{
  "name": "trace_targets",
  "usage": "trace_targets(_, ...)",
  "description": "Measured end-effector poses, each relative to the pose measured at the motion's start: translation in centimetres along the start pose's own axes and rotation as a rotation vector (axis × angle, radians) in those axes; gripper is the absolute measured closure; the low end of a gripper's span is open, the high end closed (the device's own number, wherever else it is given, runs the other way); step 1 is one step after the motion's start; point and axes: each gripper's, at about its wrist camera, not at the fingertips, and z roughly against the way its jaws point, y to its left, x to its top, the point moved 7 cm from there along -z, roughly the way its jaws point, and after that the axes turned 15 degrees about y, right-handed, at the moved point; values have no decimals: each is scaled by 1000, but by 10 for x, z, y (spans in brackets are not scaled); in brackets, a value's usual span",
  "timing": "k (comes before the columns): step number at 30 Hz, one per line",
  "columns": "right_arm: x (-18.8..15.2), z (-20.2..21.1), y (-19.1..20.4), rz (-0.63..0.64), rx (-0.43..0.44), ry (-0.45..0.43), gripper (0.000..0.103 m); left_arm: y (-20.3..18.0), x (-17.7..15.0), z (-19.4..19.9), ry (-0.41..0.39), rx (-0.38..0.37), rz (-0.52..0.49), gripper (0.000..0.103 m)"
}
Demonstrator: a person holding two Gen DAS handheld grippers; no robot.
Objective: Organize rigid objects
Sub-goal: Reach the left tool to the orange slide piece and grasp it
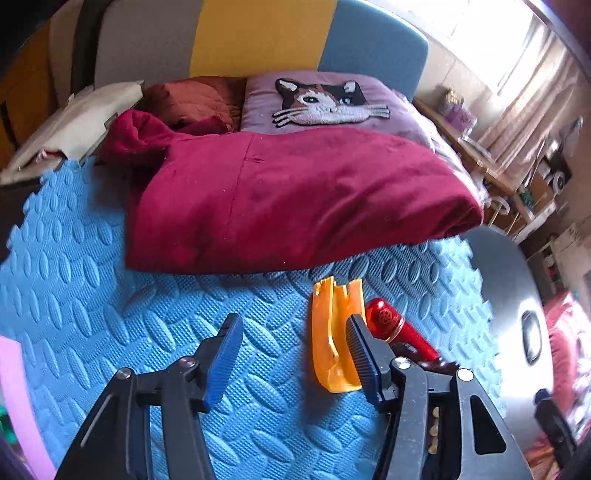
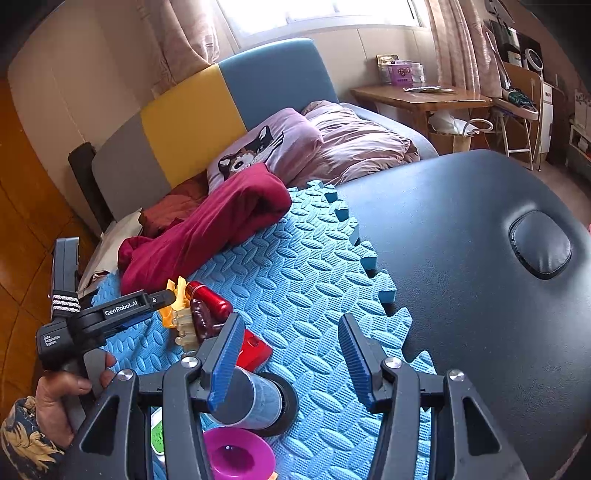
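Lying between two spread tools (image 1: 295,347) (image 2: 290,345): one orange piece (image 1: 332,339), one red bottle (image 1: 388,325).

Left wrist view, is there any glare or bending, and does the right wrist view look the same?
Left wrist view: the window at top right is blown out, the headboard bows from fisheye curvature, corners go dark. Right wrist view: the window is likewise overexposed, daylight puts a soft sheen on the black padded table, whose edge curves, and the blue mat stays sharp.

Embossed foam mat (image 1: 110,314) (matt), glossy orange plastic piece (image 1: 332,332).
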Motion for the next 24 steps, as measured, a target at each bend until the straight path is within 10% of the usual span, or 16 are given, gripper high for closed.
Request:
trace_targets(13,0,0,1,-3,3,2,49,-22,-3,14,-49,5,-92,43)
trace_targets(24,0,0,1,-1,0,2,49,-26,4,-12,4,46,-168,69)
